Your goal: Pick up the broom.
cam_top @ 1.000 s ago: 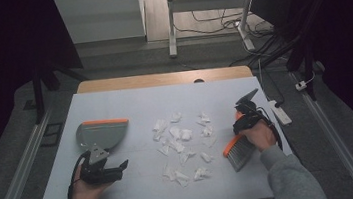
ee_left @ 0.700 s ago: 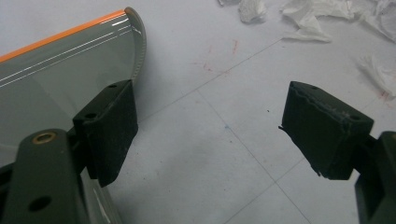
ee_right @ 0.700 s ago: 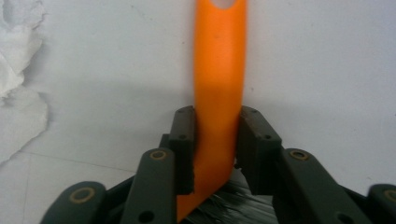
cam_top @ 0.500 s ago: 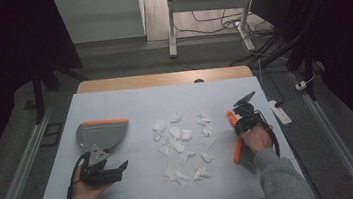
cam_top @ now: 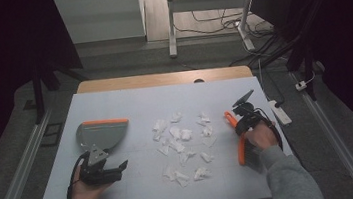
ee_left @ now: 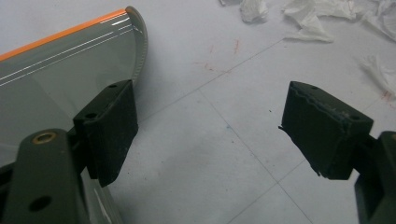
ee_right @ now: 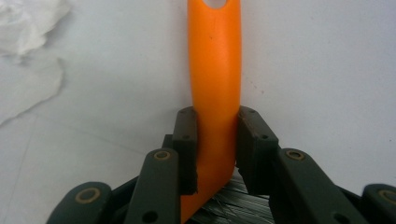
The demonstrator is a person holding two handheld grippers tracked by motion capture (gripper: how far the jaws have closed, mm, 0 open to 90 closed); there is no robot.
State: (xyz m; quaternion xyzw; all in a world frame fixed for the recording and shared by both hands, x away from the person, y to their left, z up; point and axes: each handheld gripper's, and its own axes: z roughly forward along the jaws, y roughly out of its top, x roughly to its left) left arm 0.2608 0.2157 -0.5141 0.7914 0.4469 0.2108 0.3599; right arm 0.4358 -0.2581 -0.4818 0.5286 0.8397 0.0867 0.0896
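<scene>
A brush with an orange handle (cam_top: 241, 151) (ee_right: 215, 70) lies at the table's right side, its bristles (ee_right: 233, 205) toward the person. My right gripper (cam_top: 236, 127) (ee_right: 215, 140) is shut on the handle, one pad on each side. A grey dustpan with an orange edge (cam_top: 102, 133) (ee_left: 60, 65) rests at the left. Just in front of it, my left gripper (cam_top: 117, 166) (ee_left: 210, 135) stands open above bare table, one jaw beside the pan's rim. Several crumpled white paper scraps (cam_top: 182, 146) (ee_left: 308, 23) are strewn across the middle.
A white mat (cam_top: 130, 105) covers the table, with a wooden strip (cam_top: 162, 79) along its far edge. A white power strip (cam_top: 277, 111) lies at the right edge. Beyond the table are desk legs and cables on the floor.
The right gripper's jaws have closed onto the brush handle, and the brush has swung from a slant to lie more lengthwise. The left hand and dustpan have not moved.
</scene>
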